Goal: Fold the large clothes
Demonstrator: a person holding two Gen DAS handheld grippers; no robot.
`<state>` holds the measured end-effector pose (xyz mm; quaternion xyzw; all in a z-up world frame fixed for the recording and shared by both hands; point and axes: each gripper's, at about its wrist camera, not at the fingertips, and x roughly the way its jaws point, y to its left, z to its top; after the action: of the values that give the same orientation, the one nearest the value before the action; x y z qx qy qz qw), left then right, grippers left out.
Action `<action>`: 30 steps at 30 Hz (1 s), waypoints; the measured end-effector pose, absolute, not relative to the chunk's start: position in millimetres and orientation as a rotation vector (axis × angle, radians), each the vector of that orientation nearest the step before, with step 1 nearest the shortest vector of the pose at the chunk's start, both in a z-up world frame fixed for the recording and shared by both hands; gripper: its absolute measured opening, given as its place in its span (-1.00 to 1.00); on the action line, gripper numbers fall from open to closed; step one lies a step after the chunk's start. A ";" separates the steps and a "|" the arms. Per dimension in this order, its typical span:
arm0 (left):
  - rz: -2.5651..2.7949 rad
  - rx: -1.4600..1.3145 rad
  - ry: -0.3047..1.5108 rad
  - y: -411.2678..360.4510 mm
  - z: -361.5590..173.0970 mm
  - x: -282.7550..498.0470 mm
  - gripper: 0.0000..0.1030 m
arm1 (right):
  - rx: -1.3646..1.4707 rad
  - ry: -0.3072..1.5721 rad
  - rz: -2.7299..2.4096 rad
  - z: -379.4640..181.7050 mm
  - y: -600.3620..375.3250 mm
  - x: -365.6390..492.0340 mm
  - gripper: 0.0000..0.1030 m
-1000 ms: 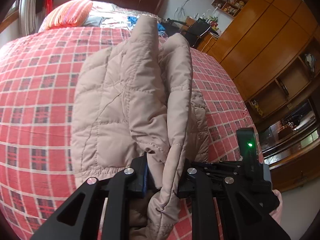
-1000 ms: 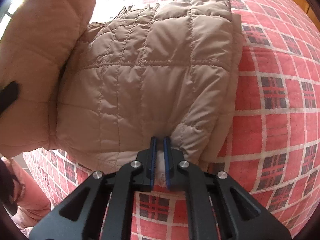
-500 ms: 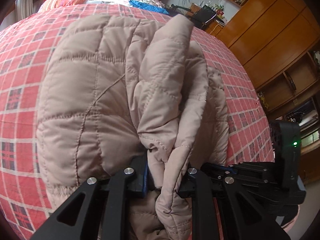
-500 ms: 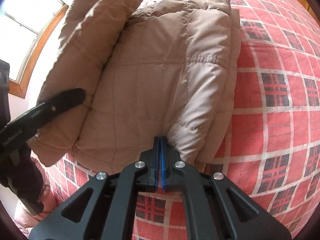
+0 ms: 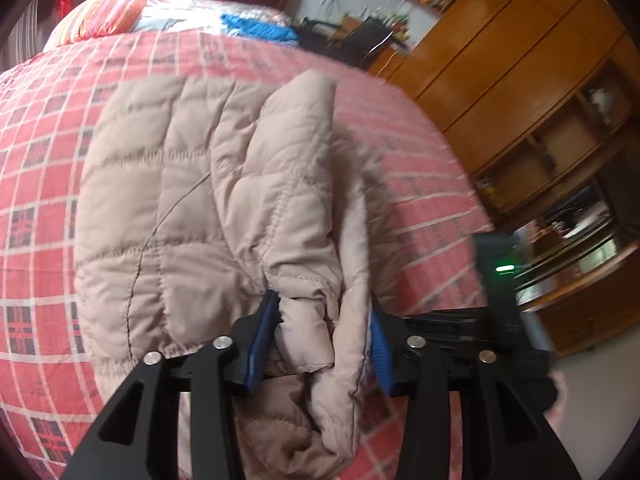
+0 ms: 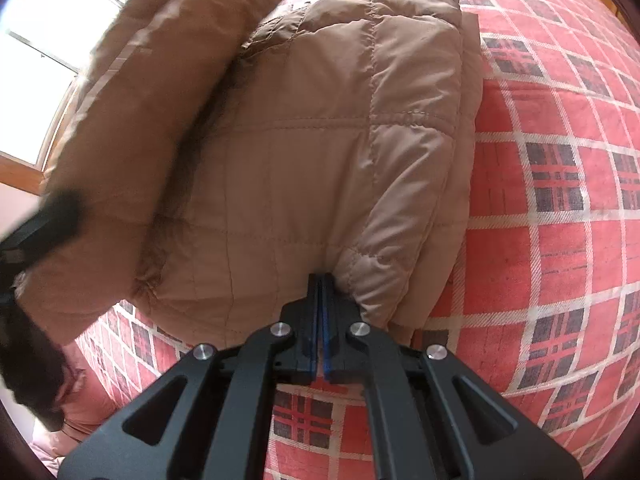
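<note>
Now beige quilted jacket [image 6: 320, 152] lies puffy, doubled over.

Daylight from a blown-out window [image 6: 36, 40] lights both views brightly. Fisheye bending curves the bed [image 6: 560, 160] checks, corners go black, and motion blur smears the cupboards [image 5: 520, 92] and jacket [image 6: 168, 80] edge.

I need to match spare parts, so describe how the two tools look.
Both are alike: matte black, with flat angular link arms that have triangular cut-outs and are joined by round silver bolts. The left tool has blue ribbed pads inside its fingers; the right tool shows thin blue pad edges. A black upright block with a green light stands beside the left tool. No cables or markings show.
</note>
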<state>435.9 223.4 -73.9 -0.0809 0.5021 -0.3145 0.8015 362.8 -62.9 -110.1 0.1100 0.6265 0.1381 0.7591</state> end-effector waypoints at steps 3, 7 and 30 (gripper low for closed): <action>-0.774 -0.282 1.062 236.1 -52.0 428.5 -0.14 | 0.239 1.364 0.302 -110.6 -64.4 363.4 -1.00; -0.775 -0.296 1.027 251.5 -33.3 420.3 -0.14 | 0.253 1.363 0.309 -110.3 -69.7 362.4 -1.00; -0.358 -0.019 1.039 271.9 -114.6 435.6 0.03 | 0.292 1.280 0.228 -43.7 -56.9 363.9 -0.08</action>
<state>435.6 271.9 -114.6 -0.0089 0.4938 -0.1702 0.8527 363.9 -56.9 -43.7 0.1352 0.5938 0.1056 0.7861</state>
